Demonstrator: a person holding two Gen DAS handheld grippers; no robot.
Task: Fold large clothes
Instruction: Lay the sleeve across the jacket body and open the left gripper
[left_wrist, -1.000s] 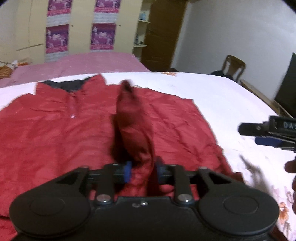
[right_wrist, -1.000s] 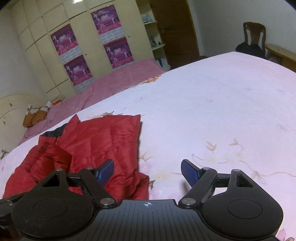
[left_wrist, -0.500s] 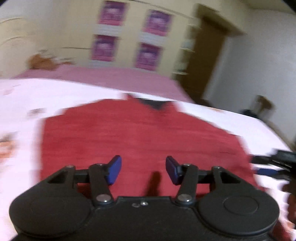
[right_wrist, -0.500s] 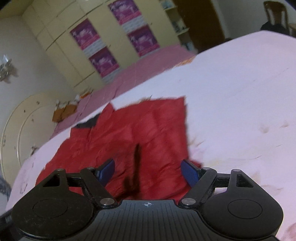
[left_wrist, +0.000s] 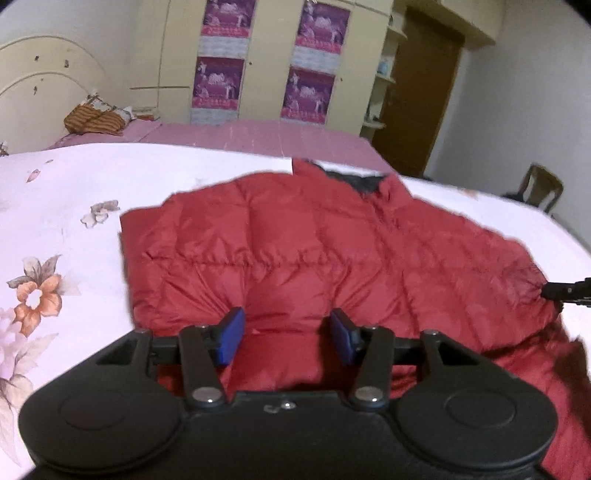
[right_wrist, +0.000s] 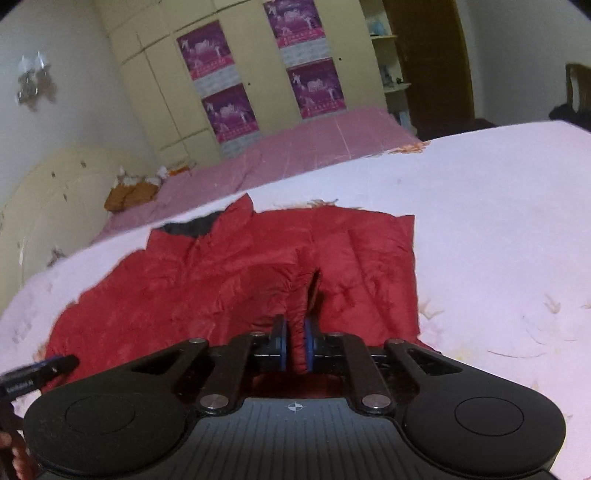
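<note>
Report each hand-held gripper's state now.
Left hand-held gripper: open, holding nothing.
Right hand-held gripper: closed on a fold of the red quilted puffer jacket.

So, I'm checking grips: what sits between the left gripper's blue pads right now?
Only the red quilted jacket lying under the open left gripper; nothing is pinched, as the left wrist view shows.

A red quilted jacket (left_wrist: 332, 251) lies spread flat across the middle of the frame, its dark-lined collar toward the top. Its sleeves are folded in over the body. In the right wrist view, a ridge of the fabric at lower centre is pulled up into a pinched fold.
</note>
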